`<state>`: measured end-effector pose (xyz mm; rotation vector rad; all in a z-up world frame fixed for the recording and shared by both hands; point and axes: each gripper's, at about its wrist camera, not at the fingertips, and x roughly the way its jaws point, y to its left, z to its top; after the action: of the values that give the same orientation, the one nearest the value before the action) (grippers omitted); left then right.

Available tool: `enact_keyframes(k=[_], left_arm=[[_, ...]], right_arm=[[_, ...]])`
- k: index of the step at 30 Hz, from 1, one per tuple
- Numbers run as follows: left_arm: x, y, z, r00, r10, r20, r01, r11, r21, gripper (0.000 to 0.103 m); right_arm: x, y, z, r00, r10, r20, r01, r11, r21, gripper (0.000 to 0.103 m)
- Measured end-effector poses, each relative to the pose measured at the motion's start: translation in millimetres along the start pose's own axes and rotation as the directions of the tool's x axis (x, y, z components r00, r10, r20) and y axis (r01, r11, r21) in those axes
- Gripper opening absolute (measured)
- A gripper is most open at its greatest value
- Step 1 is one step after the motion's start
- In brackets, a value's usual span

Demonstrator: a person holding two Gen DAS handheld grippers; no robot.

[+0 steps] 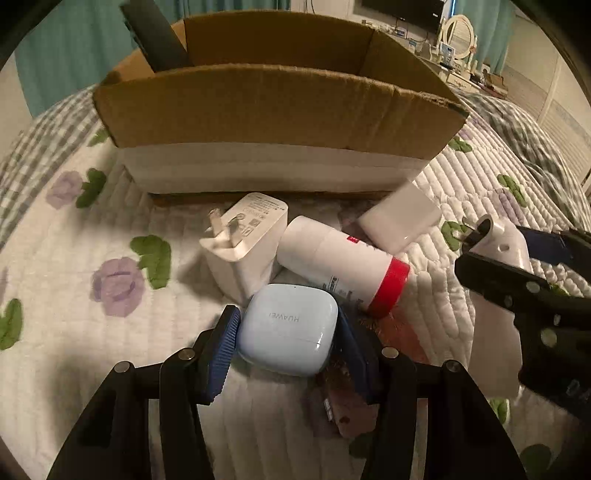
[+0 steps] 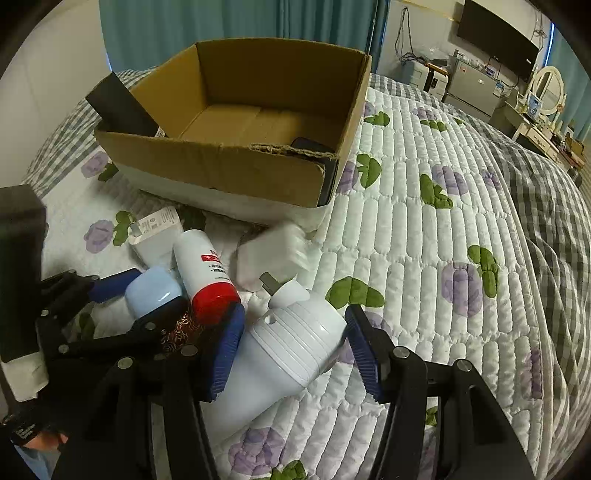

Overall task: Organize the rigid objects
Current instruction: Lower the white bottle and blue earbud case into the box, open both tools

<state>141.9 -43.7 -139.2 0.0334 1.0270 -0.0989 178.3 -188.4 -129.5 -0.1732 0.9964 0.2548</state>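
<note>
The cardboard box [image 2: 236, 122] stands on the bed with little in it: a black flat thing [image 2: 122, 107] leans up out of its far left corner and a dark object [image 2: 310, 146] lies by its near right wall, the rest of the floor showing bare. So the sorting looks barely begun. Still out on the quilt [image 2: 443, 229], just in front of the box, lie a white charger with prongs [image 1: 243, 236], a white bottle with a red cap [image 1: 343, 262] on its side touching that charger, and a second white block [image 1: 400, 218] beyond the bottle, which looks blurred from the right wrist.

The left gripper [image 1: 286, 338] has its jaws narrowed on the pale blue earbud case [image 1: 288, 332], both blue pads against its sides; the case seems to rest on the quilt or just above it, I cannot tell which. The right gripper [image 2: 291, 350] holds a white plug-in device [image 2: 291, 347] with prongs at its far end, its jaws pressed to the ribbed body. Both held things, I judge, go into the box next, then the three loose pieces.

The bed carries a white quilted cover printed with purple flowers and green leaves, over grey checked bedding [image 2: 546, 206]. Teal curtains [image 2: 184, 33] hang behind the box. To the right stand a wall television [image 2: 496, 38], a round mirror [image 2: 548, 88] on a dresser, and a cluttered sideboard.
</note>
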Motion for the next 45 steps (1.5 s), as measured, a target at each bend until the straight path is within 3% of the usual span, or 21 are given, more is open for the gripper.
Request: enact_keyframes(k=[11,18,25,30,38,45], left_arm=[[-89,16,7,0.986,0.000,0.166,0.000,1.000,0.002,0.054],[-134,15,65,0.963,-0.039,0.268,0.036,0.999,0.015,0.054],[-161,28,122,0.931,-0.002,0.366,-0.009,1.000,0.027,0.054],[-150,37,166,0.924,0.018,0.382,-0.029,0.999,0.022,0.054],[-84,49,218,0.949,0.064,0.309,-0.075,0.997,0.023,0.054],[-42,48,228,0.961,0.084,0.264,-0.099,0.994,0.045,0.054]], right_arm=[[-57,8,19,0.993,-0.040,0.112,0.043,0.999,-0.024,0.056],[-108,11,61,0.972,-0.063,0.228,0.078,0.995,-0.054,0.056],[-133,10,114,0.945,-0.062,0.321,0.089,0.993,-0.072,0.056],[-125,9,156,0.938,-0.051,0.344,0.081,0.994,-0.074,0.056],[-79,-1,200,0.942,-0.050,0.332,0.084,0.992,-0.089,0.056],[-29,-13,208,0.958,-0.051,0.282,0.084,0.991,-0.105,0.056]])
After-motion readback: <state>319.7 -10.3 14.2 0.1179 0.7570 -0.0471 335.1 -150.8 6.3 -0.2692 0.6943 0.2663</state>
